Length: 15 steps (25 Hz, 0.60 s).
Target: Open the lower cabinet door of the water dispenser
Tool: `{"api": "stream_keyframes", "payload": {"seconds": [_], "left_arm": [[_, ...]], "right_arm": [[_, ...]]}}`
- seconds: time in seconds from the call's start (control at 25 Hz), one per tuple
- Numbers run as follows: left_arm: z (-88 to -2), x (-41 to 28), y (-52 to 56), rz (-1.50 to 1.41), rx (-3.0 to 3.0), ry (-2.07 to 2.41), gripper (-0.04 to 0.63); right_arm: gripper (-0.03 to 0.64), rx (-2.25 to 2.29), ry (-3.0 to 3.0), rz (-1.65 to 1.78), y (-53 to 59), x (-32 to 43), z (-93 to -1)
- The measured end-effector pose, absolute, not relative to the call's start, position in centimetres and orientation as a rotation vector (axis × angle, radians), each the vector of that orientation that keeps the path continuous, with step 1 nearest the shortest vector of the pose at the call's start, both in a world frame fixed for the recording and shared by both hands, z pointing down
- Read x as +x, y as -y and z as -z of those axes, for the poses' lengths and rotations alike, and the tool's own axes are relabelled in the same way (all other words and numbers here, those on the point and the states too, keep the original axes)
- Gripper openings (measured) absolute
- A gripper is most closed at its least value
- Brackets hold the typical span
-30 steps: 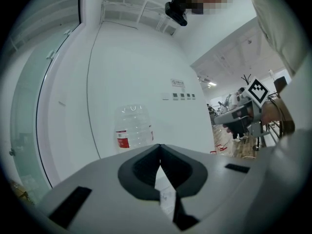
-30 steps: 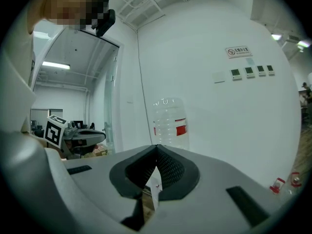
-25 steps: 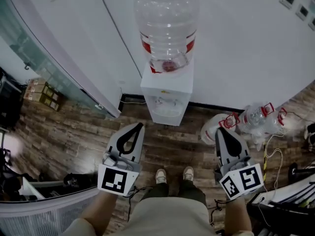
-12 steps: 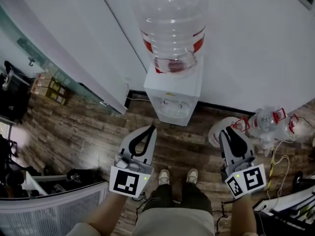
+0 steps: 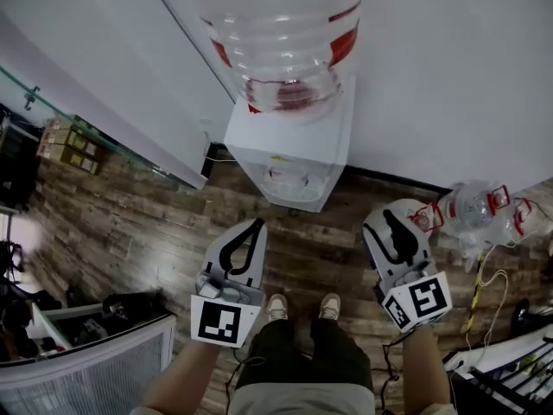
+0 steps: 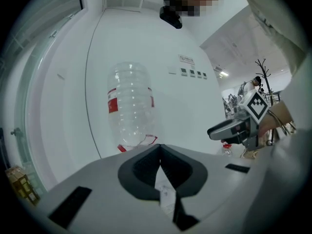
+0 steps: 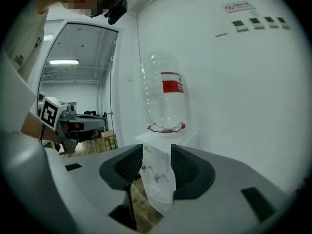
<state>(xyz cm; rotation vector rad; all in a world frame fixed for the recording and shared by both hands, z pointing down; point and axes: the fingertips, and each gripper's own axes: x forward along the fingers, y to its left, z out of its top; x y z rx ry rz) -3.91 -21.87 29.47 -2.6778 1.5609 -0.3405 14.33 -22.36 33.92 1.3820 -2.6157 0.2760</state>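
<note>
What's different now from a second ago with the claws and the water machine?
The right claw is opening; a second ago it was shut. Nothing is between its jaws. The water dispenser and its bottle look bigger and nearer in the head view, so the person has come closer. The left claw stays shut, both claws are empty, and neither touches the dispenser.

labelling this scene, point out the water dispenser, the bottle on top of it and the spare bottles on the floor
water dispenser (image 5: 289, 180), head view, on its white front panel by the taps
bottle (image 5: 276, 24), head view, on its clear ribbed body
spare bottles (image 5: 471, 204), head view, on one bottle's clear body
</note>
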Motion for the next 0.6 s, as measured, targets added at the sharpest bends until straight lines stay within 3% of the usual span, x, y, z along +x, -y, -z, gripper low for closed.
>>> {"api": "stream_keyframes", "payload": {"seconds": [0.6], "left_arm": [[-48.6,-4.4,27.3,0.383,-2.734,-1.572,0.006]], "right_arm": [[0.204,1.378,2.550,-0.391,27.9,13.3,-55.6]]}}
